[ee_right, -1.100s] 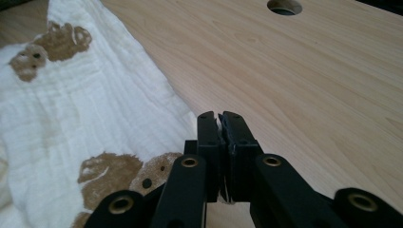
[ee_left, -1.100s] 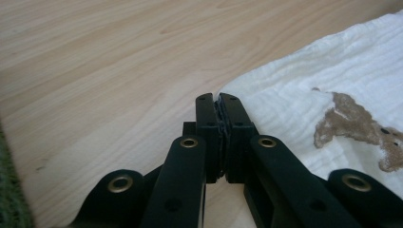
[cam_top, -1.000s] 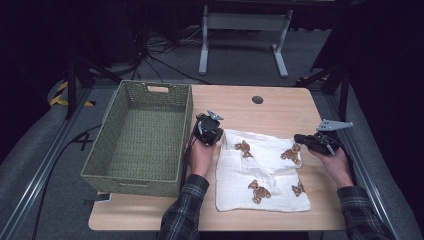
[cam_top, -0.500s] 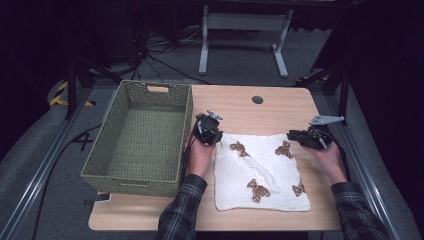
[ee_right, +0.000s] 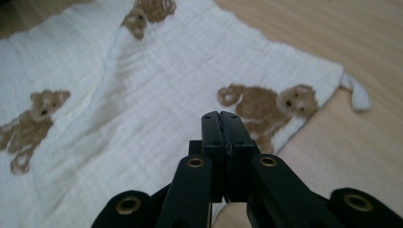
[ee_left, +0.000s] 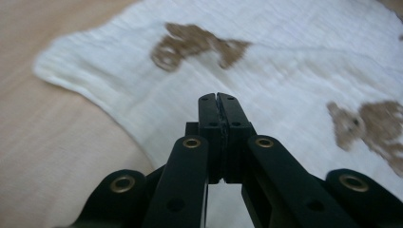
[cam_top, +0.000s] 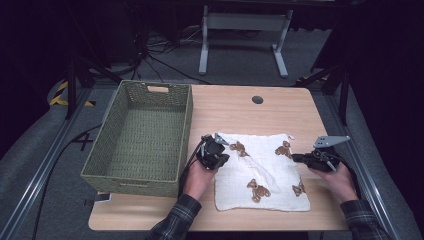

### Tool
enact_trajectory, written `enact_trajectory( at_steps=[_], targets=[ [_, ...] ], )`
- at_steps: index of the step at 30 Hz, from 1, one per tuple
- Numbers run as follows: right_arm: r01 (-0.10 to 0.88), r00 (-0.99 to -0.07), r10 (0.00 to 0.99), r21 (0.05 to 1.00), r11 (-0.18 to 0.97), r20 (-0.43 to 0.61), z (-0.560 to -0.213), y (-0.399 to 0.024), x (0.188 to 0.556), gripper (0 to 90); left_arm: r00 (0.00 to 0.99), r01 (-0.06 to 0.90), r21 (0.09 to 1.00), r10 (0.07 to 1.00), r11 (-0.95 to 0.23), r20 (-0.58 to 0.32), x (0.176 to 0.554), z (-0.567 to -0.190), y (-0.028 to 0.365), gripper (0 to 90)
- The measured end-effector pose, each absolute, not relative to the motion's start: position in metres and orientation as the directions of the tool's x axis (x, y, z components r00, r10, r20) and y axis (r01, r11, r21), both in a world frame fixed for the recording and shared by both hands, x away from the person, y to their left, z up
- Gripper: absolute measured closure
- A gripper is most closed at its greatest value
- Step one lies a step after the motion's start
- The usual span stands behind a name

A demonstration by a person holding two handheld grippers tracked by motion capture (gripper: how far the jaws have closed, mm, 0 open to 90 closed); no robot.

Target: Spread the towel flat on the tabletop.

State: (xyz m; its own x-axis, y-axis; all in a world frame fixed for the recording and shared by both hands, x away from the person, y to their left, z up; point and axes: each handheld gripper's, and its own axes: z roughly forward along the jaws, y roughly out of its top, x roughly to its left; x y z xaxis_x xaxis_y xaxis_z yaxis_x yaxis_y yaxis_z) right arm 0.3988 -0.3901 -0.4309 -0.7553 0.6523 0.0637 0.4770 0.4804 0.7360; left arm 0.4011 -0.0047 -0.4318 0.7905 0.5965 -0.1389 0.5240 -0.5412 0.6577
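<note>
Since the earlier frames the white muslin cloth with teddy-bear prints [cam_top: 262, 172] has gone from a rumpled fold with its far edge doubled over to lying spread almost flat, and both of your hands have shifted along its far side.

Your left gripper [cam_top: 216, 150] now sits at the cloth's far left corner, just beside the green woven basket [cam_top: 142, 137]. In the left gripper view its jaws have just closed and stand pressed together, pad against pad, with no fabric between them; the tips [ee_left: 219, 102] hang over the cloth [ee_left: 266, 71] near its rounded edge, a brown bear print just ahead.

Your right gripper [cam_top: 306, 159] is at the cloth's right edge, near the far right corner, pointing in toward the cloth. Its jaws have likewise just closed and are fully together, with nothing pinched. In the right gripper view the tips [ee_right: 221, 118] sit over the hem [ee_right: 285, 135] beside a bear print [ee_right: 268, 107], and a small white tab [ee_right: 355, 92] pokes from the corner onto the bare wood.

The cloth lies on the light wooden table [cam_top: 235, 107], in the near right half, with a soft ridge running across its middle. The basket stands on the table's left side.
</note>
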Motion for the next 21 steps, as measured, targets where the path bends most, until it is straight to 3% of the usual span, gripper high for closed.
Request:
enact_trajectory(
  at_steps=[11,21],
  targets=[
    [0.498,-0.779,0.624,0.661,0.56,0.059,-0.449,-0.385,0.375,89.8,0.824,0.521,0.584,0.544,-0.622,-0.156,0.375,-0.451,-0.006,89.5],
    [0.518,-0.76,0.648,0.648,0.559,0.048,-0.449,-0.398,0.363,89.9,0.849,0.491,0.588,0.505,-0.643,-0.156,0.363,-0.454,-0.011,89.6]
  ],
)
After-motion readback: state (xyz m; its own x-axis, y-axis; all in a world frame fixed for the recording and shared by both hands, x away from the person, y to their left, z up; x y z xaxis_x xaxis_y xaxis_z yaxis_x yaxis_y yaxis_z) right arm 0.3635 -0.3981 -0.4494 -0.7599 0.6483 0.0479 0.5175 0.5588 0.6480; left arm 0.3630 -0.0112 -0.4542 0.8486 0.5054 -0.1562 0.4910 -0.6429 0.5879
